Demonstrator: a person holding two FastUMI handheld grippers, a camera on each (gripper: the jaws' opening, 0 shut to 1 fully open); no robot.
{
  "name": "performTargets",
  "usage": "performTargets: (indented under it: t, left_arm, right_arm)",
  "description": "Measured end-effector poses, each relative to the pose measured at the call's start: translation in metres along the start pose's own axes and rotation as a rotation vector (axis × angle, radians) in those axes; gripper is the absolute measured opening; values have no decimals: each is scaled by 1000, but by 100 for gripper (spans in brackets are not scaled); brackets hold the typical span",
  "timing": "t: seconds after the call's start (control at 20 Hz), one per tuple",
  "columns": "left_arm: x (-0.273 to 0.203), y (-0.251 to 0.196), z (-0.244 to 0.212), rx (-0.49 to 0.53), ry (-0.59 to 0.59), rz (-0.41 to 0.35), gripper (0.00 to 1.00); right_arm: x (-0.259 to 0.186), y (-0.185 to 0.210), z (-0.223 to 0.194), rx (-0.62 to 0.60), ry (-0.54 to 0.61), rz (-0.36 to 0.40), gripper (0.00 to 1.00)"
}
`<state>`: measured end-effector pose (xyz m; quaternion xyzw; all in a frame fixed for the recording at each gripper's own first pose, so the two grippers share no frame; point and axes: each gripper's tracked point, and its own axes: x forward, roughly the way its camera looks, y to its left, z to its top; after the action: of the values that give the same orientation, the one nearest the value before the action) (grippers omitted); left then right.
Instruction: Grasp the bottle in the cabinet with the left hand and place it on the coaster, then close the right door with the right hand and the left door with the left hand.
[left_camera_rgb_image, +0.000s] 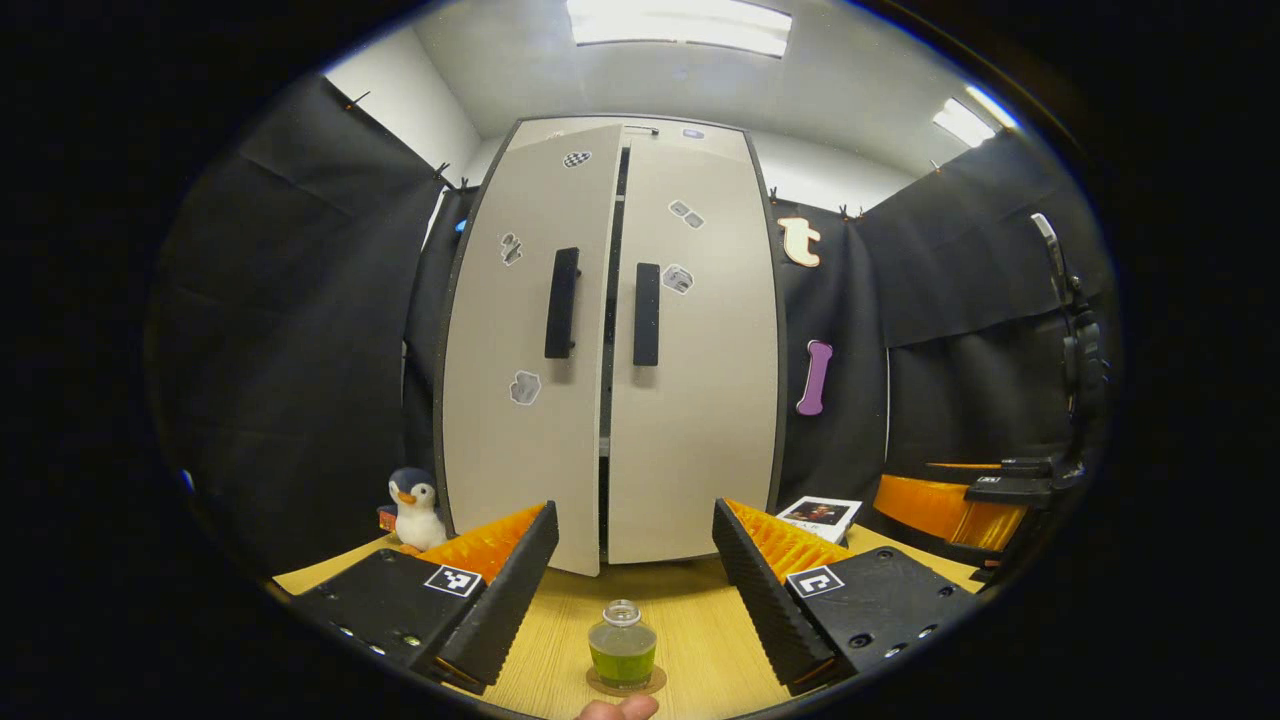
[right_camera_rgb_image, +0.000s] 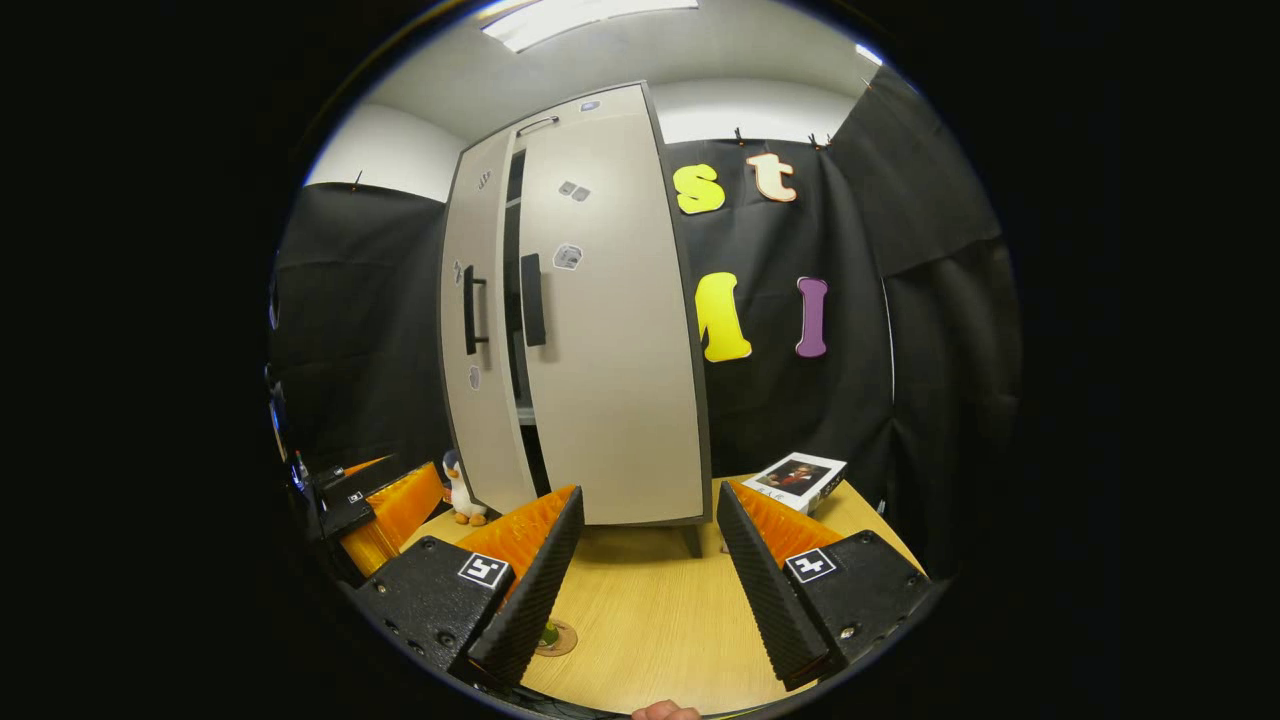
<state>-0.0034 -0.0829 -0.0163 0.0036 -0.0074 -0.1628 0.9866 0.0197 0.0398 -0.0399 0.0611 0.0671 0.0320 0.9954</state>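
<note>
1. In the left gripper view, a toy penguin (left_camera_rgb_image: 415, 510) stands on the tabletop (left_camera_rgb_image: 700, 620) at the far left, just beside the cabinet's (left_camera_rgb_image: 610, 340) lower left corner.
2. The left tongs (left_camera_rgb_image: 633, 590) are spread wide apart and hold nothing; they hang low over the tabletop, facing the cabinet.
3. The bottle (left_camera_rgb_image: 622, 645), clear with green liquid in its lower part, stands upright on the round coaster (left_camera_rgb_image: 626, 684) on the tabletop, in the gap between the two fingers but touching neither.
4. Behind it, the left door (left_camera_rgb_image: 520, 340) stands slightly ajar, its lower edge swung out in front of the cabinet's base; a dark slit runs between it and the right door (left_camera_rgb_image: 695, 350), which sits nearly flush. Each door carries a dark vertical handle and small stickers.
5. Right of the cabinet a small white box with a picture on it (left_camera_rgb_image: 820, 515) lies on the tabletop, and farther right the other gripper shows at the view's edge.
6. In the right gripper view, the right tongs (right_camera_rgb_image: 650, 590) are likewise wide apart and empty, aimed at the right door (right_camera_rgb_image: 610, 330).
7. There the left door (right_camera_rgb_image: 480, 330) is visibly open, with a dark gap beside it.
8. The coaster (right_camera_rgb_image: 555, 637) and a sliver of the bottle (right_camera_rgb_image: 548, 633) peek out beside that view's left-hand finger.
</note>
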Motion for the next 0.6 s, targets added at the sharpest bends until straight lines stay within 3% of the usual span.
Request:
performTargets:
  t: [0.6]
  left_arm:
    - [1, 0, 1, -4, -11, 1, 95]
  right_arm:
    - [4, 3, -5, 6, 25, 4, 83]
